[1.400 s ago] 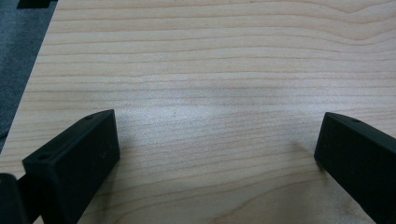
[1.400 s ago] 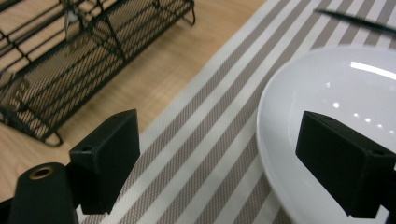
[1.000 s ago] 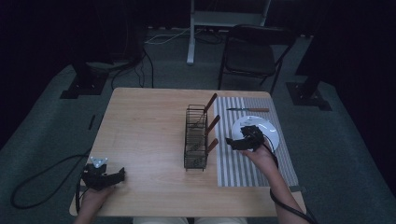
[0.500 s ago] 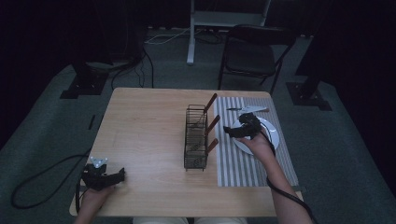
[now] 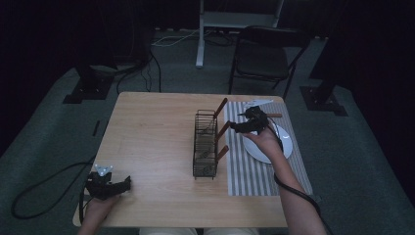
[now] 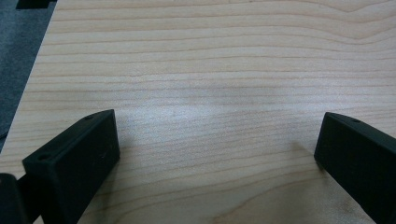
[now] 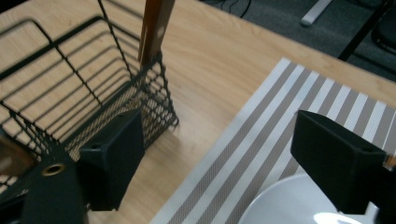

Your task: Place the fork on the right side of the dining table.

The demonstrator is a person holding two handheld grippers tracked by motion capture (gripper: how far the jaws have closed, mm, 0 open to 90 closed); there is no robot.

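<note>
The right gripper [image 5: 240,126], jaws spread and empty, hovers at centre-right over the striped grey placemat [image 5: 254,171] beside the black wire rack [image 5: 205,144]. A wooden-handled utensil [image 7: 156,28] stands upper-centre; approach squarely, clearing the white plate [image 5: 284,147]. The left gripper [image 5: 120,185] rests open, lower left.

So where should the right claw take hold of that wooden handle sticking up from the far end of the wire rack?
Probably grip the wooden handle on its bare upper part above the wire rack, coming from the striped mat side. It leans toward that side, clear of the wires, and the open right claw is already close.
</note>
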